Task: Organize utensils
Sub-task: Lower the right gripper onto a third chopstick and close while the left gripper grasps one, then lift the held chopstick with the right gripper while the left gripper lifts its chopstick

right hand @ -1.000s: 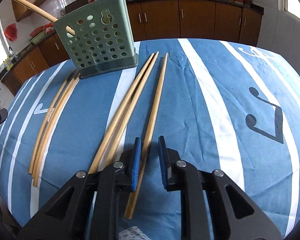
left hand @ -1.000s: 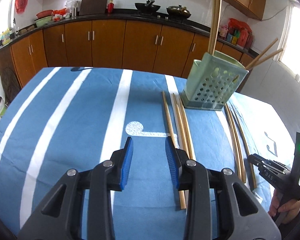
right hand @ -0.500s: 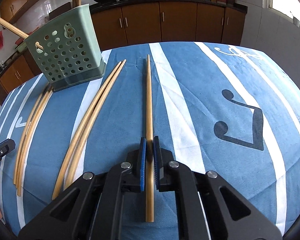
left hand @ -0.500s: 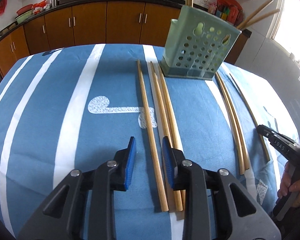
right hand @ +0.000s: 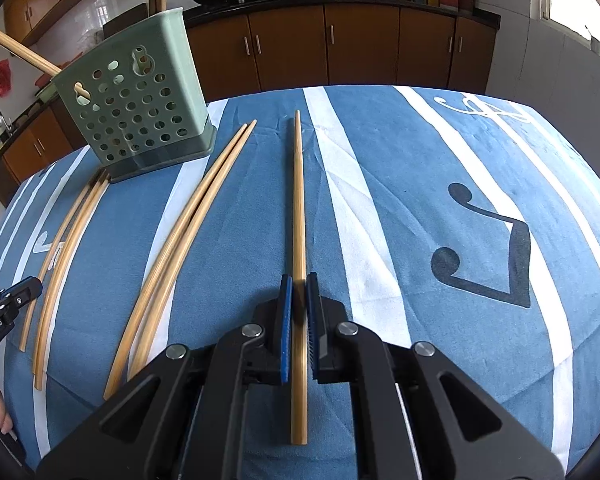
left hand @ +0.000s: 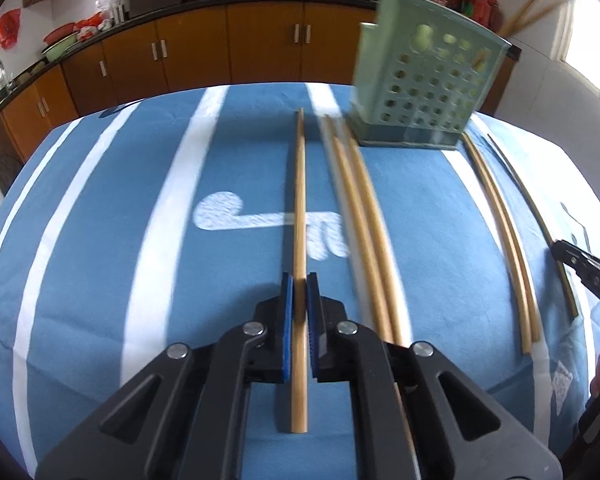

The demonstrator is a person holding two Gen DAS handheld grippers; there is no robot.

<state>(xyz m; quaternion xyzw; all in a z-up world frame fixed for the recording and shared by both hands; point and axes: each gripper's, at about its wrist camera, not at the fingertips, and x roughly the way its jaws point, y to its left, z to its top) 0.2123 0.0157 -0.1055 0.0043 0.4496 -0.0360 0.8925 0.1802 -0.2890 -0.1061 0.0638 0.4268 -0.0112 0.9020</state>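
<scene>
My left gripper is shut on a wooden chopstick, gripped near its thick end, tip pointing away. My right gripper is shut on another chopstick the same way. A green perforated utensil holder stands at the far side of the table with several chopsticks sticking out; it also shows in the right wrist view. Loose chopsticks lie on the blue cloth: a pair right of my left gripper and more further right. In the right view a pair lies left of my gripper.
The table has a blue cloth with white stripes and music-note prints. More chopsticks lie at the left edge in the right view. Brown kitchen cabinets and a counter with woks stand behind the table.
My left gripper moved over a chopstick and closed on it. My right gripper, shut on its chopstick half a second ago, still holds it, slightly shifted.
</scene>
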